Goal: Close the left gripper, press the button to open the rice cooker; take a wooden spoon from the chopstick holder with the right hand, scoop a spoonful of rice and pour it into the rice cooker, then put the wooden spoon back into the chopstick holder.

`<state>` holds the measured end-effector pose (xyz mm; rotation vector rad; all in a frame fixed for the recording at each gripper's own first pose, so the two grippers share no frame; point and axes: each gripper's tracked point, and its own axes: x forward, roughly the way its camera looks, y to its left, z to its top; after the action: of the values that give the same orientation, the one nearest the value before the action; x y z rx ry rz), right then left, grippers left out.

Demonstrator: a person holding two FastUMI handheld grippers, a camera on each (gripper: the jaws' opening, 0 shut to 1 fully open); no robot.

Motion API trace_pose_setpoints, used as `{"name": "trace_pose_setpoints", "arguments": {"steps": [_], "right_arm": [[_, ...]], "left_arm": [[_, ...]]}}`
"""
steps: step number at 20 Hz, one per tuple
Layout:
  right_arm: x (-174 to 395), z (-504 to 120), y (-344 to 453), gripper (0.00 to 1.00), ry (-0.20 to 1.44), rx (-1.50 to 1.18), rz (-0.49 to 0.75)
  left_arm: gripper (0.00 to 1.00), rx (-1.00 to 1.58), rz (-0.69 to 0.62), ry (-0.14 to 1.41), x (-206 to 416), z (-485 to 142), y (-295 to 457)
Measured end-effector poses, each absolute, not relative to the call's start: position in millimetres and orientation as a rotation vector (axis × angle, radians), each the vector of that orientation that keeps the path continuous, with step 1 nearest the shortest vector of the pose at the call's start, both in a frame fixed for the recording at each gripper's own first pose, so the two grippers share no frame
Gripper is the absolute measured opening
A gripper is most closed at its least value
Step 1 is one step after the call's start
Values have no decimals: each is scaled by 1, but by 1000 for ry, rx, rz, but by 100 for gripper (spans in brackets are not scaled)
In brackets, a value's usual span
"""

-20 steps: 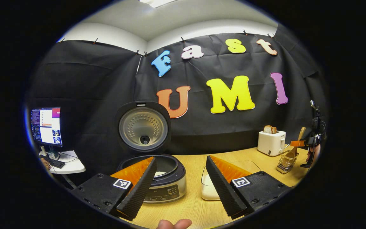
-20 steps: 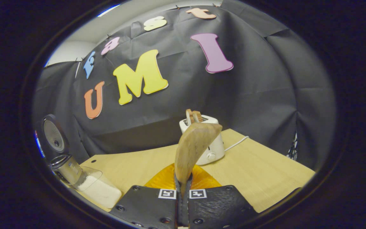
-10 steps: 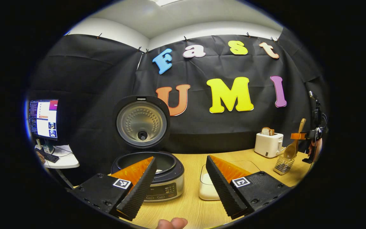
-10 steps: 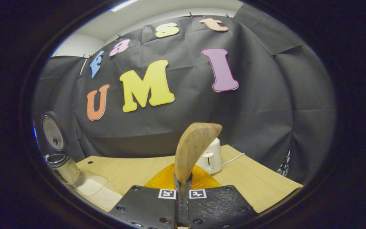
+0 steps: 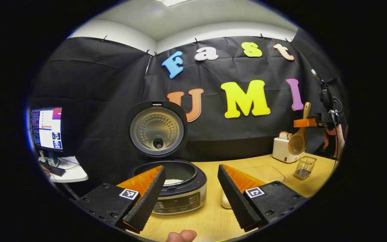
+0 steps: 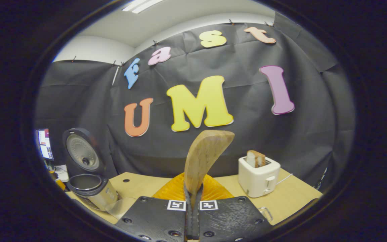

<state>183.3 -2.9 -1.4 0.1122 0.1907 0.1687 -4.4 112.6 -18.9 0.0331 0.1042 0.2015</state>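
Spoon (image 6: 204, 158) stands upright, clamped in our right gripper (image 6: 193, 215); rice tub (image 5: 247, 174) lies down to its left, nearer our spread left gripper (image 5: 188, 198).

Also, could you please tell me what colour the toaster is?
The toaster is white; the right gripper view shows it best.

My right gripper (image 6: 193, 215) is clamped on the flat handle of the pale wooden spoon (image 6: 204, 158), which stands upright between my fingers. On the light wooden bench (image 6: 294, 198), the white toaster (image 6: 259, 178) with a bread slice sits to the right. Far left stands the silver rice cooker (image 6: 91, 190), its round lid (image 6: 82, 153) raised.
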Motion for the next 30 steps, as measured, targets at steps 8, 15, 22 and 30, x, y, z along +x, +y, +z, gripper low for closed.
{"name": "trace_pose_setpoints", "arguments": {"steps": [8, 15, 22, 30], "right_arm": [[193, -91, 123, 0, 410, -40, 311], [195, -166, 122, 0, 582, -235, 214], [183, -176, 138, 2, 621, -242, 196], [173, -181, 192, 0, 644, -105, 262]], "left_arm": [[99, 91, 194, 90, -20, -8, 128], [99, 107, 208, 82, -28, -4, 147], [99, 76, 239, 77, -39, 2, 169], [99, 45, 247, 68, -45, 5, 178]]}}
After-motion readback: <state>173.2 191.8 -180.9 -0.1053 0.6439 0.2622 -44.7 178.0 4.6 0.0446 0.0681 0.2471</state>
